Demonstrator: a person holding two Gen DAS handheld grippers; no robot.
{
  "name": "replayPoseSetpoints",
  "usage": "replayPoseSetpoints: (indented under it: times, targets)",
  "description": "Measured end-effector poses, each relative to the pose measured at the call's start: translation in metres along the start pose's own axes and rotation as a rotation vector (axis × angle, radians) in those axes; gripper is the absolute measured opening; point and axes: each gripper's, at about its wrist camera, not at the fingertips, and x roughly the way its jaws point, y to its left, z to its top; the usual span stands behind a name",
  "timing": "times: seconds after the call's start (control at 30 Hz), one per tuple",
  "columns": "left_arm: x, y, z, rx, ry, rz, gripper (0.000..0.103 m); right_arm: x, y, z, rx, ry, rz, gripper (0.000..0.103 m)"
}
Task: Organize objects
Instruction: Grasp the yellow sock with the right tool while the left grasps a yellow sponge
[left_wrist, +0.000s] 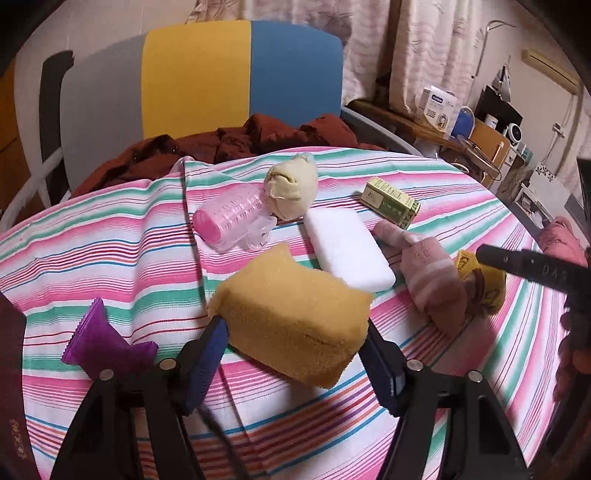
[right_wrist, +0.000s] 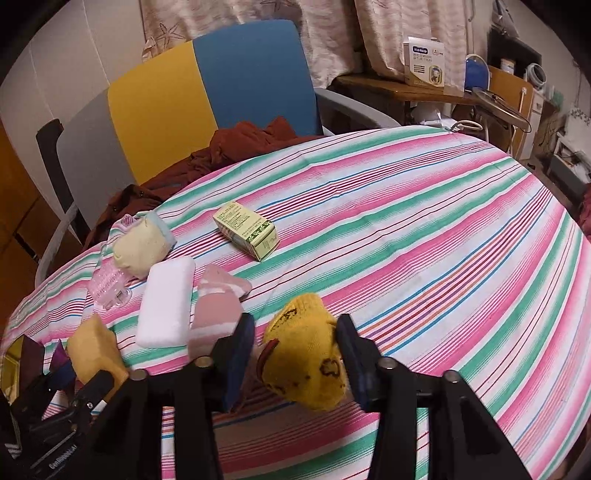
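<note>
My left gripper (left_wrist: 293, 334) is shut on an orange-yellow sponge (left_wrist: 295, 321), which it holds just above the striped tablecloth (left_wrist: 110, 251). My right gripper (right_wrist: 295, 338) is shut on a rolled yellow sock (right_wrist: 306, 360) with brown markings. On the cloth lie a white foam block (left_wrist: 349, 249), a pink striped sock (left_wrist: 432, 277), a pink baby bottle (left_wrist: 229, 221), a cream sock ball (left_wrist: 291, 190), a green-yellow carton (left_wrist: 389, 199) and a purple comb (left_wrist: 99, 341). The carton (right_wrist: 245, 229) lies ahead of my right gripper.
A yellow, blue and grey chair (left_wrist: 240, 74) with a dark red garment (left_wrist: 229, 144) stands behind the table. A cluttered wooden shelf (right_wrist: 406, 88) with a white box is at the back right. A dark red book edge (left_wrist: 11, 369) sits at the left.
</note>
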Motion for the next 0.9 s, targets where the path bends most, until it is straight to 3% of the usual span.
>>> replayPoseSetpoints:
  times: [0.2,0.3,0.37,0.47,0.63,0.8,0.83,0.87,0.9]
  targets:
    - [-0.007,0.002,-0.010,0.019,-0.042,-0.018,0.062,0.001,0.001,-0.001,-0.010,0.004,-0.005,0.038]
    - [-0.009,0.003,-0.013,0.016,-0.052,-0.033,0.052,-0.001,-0.003,0.000,0.006,-0.010,-0.017,0.040]
    - [-0.012,0.000,-0.016,0.038,-0.066,-0.031,0.047,-0.002,-0.008,0.001,0.029,-0.018,-0.032,0.055]
    - [-0.014,-0.007,-0.019,0.074,-0.080,-0.022,0.046,0.000,-0.014,0.002,0.070,-0.013,0.007,0.067]
    - [-0.011,0.003,-0.018,0.037,-0.066,-0.057,0.048,0.009,-0.004,0.000,0.012,0.024,-0.007,0.067]
    - [-0.005,0.011,-0.018,-0.005,-0.026,-0.083,0.056,0.032,-0.013,-0.011,0.055,0.173,-0.002,0.067]
    - [-0.004,0.010,-0.019,-0.009,-0.017,-0.082,0.056,0.033,-0.015,-0.012,0.070,0.180,0.011,0.064]
    - [-0.003,0.011,-0.018,-0.015,-0.012,-0.087,0.056,0.032,-0.015,-0.012,0.068,0.175,0.017,0.053]
    - [-0.003,0.011,-0.017,-0.023,-0.012,-0.091,0.056,0.030,-0.014,-0.011,0.058,0.166,0.015,0.052]
